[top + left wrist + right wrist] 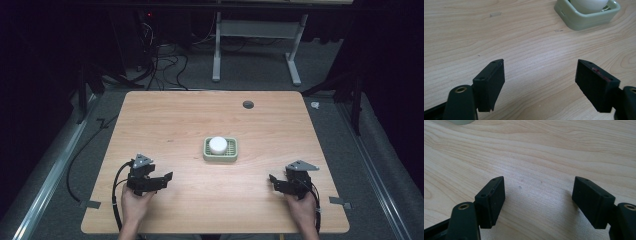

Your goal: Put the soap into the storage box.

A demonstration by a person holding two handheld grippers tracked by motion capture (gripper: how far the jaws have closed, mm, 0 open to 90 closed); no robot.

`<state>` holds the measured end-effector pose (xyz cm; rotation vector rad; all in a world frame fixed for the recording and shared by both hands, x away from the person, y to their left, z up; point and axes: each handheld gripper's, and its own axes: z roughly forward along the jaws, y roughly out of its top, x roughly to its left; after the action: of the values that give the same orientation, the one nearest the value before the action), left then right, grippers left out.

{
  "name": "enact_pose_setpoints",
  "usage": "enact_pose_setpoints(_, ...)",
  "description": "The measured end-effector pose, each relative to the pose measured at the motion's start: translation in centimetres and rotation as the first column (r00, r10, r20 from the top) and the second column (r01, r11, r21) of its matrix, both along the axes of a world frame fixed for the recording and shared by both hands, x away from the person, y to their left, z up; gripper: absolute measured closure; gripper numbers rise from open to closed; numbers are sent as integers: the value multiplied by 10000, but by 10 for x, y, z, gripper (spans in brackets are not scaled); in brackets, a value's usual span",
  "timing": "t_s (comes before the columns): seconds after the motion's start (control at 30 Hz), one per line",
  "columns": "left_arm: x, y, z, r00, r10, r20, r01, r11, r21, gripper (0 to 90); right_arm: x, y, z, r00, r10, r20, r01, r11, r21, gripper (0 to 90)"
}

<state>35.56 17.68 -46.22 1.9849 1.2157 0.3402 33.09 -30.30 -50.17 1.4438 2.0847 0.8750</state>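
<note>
Both tools gape wide and hold nothing: the left tool point(167, 176) at lower left, the right tool point(272, 179) at lower right. The round white soap-like lump point(218, 144) sits in the pale green square plastic tray point(220, 157) at frame centre on the light wooden surface point(170, 125). Approach it level, jaws straddling the lump above the rim. The left gripper view cuts off the lump's top.

Brightly lit wooden table point(190, 125) against near-black surroundings, even overhead light, faint red glow at 12 o'clock, soft short shadows under the left gripper point(540, 72) and right gripper point(538, 188), near jaws slightly blurred, high view soft and grainy
</note>
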Motion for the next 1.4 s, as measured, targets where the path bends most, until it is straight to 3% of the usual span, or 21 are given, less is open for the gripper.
enact_pose_setpoints(0.5,-2,-7,-14,9998,-16,-181,20,9998,186,242,0,0,0,10000,-4,-1,4,10000,0,273)
enact_pose_setpoints(1.4,-1,-23,-37,9999,102,-87,-96,9975,703,242,0,0,0,10000,-4,-1,4,10000,-3,273)
